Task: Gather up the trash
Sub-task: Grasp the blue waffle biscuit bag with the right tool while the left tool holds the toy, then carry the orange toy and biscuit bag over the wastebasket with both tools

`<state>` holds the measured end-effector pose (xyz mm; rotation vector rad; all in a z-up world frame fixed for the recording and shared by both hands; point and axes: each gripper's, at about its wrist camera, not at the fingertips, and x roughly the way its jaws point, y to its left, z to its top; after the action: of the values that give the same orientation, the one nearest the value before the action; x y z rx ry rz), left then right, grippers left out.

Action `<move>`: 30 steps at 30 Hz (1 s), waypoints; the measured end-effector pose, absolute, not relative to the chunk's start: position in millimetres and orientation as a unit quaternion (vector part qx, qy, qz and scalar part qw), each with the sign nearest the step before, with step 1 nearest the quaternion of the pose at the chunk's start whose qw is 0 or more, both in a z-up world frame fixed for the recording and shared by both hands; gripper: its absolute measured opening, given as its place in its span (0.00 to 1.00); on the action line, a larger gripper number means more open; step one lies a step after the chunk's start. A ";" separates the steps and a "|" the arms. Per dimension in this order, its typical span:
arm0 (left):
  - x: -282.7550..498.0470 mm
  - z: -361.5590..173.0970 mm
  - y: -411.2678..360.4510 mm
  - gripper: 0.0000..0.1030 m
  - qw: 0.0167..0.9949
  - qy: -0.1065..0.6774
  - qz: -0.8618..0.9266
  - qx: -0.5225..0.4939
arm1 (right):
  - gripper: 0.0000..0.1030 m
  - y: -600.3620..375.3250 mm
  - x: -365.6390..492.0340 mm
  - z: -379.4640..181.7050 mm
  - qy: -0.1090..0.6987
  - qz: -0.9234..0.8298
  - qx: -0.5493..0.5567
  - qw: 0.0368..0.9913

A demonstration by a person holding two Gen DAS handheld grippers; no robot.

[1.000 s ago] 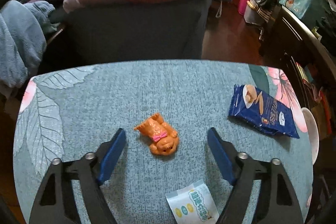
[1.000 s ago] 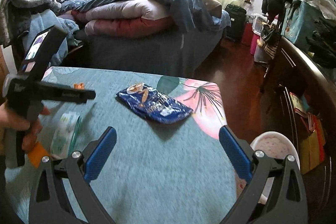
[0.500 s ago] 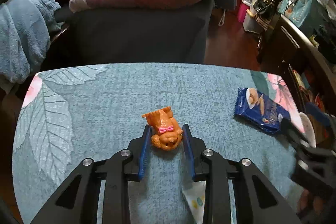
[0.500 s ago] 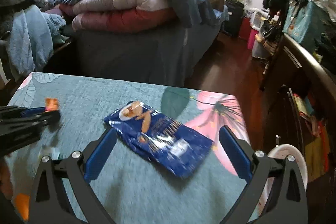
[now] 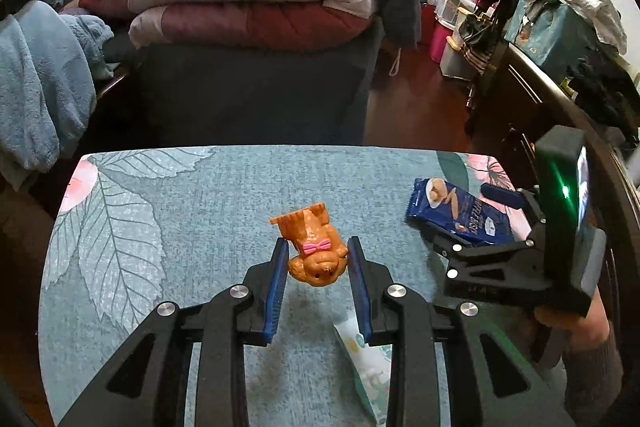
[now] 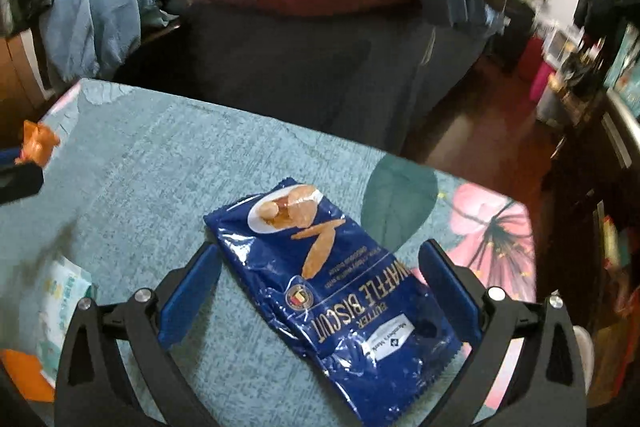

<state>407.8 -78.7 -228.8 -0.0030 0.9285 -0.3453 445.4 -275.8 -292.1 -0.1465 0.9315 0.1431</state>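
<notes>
Lying mid-surface (image 6: 140, 187), blue biscuit wrapper (image 6: 336, 291) between the spread, released right tongs (image 6: 320, 291); needing a squeeze across its crinkly width before lifting. Left tongs (image 5: 318, 267) clenching an orange toy dog (image 5: 314, 247); seen fully only from the left wrist.

blue snack wrapper (image 6: 336, 291): "BUTTER WAFFLE BISCUIT"; white label: "Member's Mark"; smaller print unreadable
</notes>
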 end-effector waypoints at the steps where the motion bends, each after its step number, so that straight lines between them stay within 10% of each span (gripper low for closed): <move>1: 408.2 -228.8 -77.8 0.29 0.880 0.446 -0.166 -0.002 | 0.95 -280.5 446.3 -293.7 0.456 0.075 -0.052 0.885; 10: 399.5 -223.8 -77.7 0.29 0.882 0.444 -0.157 -0.009 | 0.35 -270.3 412.7 -282.8 0.448 0.094 -0.057 0.887; 30: 321.8 -173.4 -112.3 0.29 0.896 0.396 -0.201 0.018 | 0.29 -287.9 260.1 -217.9 0.376 0.120 -0.007 0.919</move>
<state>321.8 -112.3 -173.4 0.0380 0.8202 -0.4163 260.1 -287.9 -217.9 -0.0139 0.7727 0.2474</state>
